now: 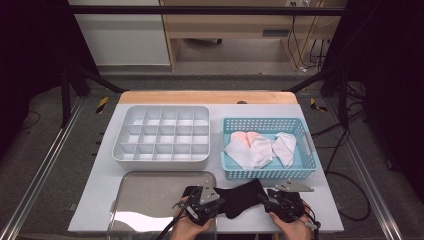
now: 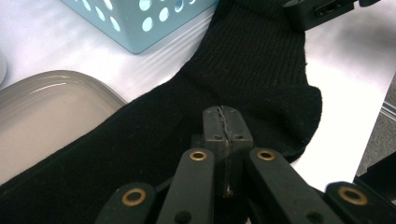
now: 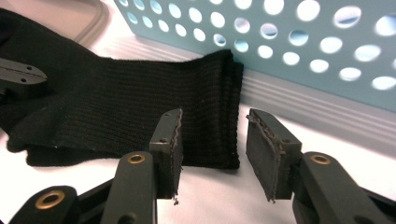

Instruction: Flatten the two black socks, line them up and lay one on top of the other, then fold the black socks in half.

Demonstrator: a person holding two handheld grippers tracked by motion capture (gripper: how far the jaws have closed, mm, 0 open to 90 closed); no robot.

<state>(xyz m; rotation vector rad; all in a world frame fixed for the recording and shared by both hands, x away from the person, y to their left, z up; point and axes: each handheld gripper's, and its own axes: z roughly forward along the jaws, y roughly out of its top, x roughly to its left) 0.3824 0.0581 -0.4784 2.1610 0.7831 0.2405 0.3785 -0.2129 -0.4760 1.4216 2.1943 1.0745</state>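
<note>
1. A white table top [image 1: 100,200] with a wooden strip along its far edge stands on grey floor; cables trail at the right, pale cabinets stand behind.
2. One black sock [image 1: 241,198] lies flat on the table just in front of the basket, its foot end over the tray's corner – ribbed cuff, rounded heel.
3. One blue perforated basket [image 1: 265,172] holds a few white and pink socks; one white divided organiser [image 1: 161,159] sits left of it; one metal tray [image 1: 150,200] lies nearest the person.
4. Two grippers: the left gripper [image 2: 223,126] is closed, jaws together over the sock near its heel – whether they pinch cloth I cannot tell; the right gripper [image 3: 212,140] stands parted, the cuff's edge between its jaws, untouched.
</note>
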